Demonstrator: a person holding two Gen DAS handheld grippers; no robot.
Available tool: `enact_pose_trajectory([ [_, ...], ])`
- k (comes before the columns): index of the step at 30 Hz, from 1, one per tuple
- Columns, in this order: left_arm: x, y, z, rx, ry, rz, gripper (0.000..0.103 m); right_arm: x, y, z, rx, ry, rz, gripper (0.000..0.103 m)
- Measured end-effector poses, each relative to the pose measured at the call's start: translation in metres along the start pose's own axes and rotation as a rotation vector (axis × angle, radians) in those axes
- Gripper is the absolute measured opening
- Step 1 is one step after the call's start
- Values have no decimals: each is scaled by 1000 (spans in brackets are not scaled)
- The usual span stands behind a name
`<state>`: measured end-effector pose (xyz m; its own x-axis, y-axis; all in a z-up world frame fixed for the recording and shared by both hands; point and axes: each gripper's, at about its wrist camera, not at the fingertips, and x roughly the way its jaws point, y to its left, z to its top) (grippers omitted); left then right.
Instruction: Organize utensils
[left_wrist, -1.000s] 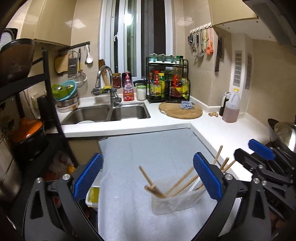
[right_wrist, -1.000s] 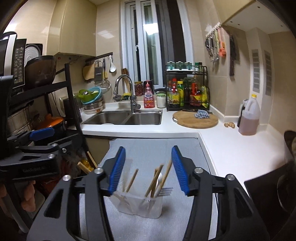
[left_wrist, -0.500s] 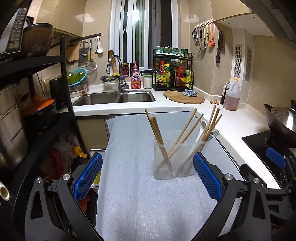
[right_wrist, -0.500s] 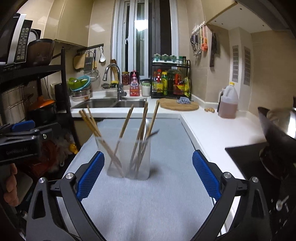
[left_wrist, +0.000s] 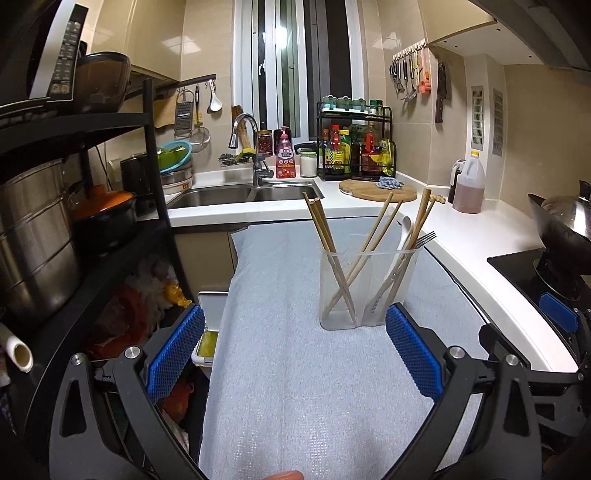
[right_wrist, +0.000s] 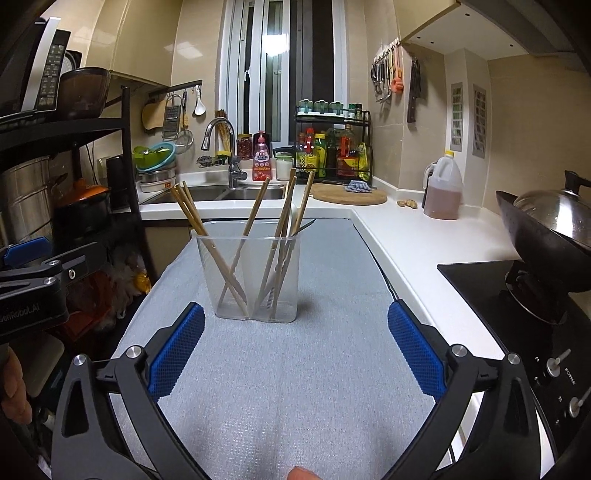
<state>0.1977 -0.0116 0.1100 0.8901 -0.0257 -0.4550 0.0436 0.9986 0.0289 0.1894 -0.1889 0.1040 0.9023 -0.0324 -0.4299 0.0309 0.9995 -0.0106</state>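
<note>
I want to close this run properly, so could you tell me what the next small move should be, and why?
Probably none beyond drawing both grippers a little further off. The clear holder stands upright on the grey mat, chopsticks and fork inside it. The left gripper and right gripper have their jaws wide open and empty, with no loose utensil visible on the mat.

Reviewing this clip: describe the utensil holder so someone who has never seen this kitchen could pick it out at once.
Start at the grey mat covering the worktop in front of the sink. The utensil holder stands upright on it, beyond both open hand-held grippers. It is the only clear plastic container there, split into two compartments, with wooden chopsticks fanning out and a metal fork on one side.
</note>
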Motion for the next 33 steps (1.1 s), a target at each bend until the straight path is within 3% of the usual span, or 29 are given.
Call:
enact_pose_trajectory([
  [33,-17,-5,-4,10,-11,-6,95,-14,2,-5,-12,-12,-5,98],
])
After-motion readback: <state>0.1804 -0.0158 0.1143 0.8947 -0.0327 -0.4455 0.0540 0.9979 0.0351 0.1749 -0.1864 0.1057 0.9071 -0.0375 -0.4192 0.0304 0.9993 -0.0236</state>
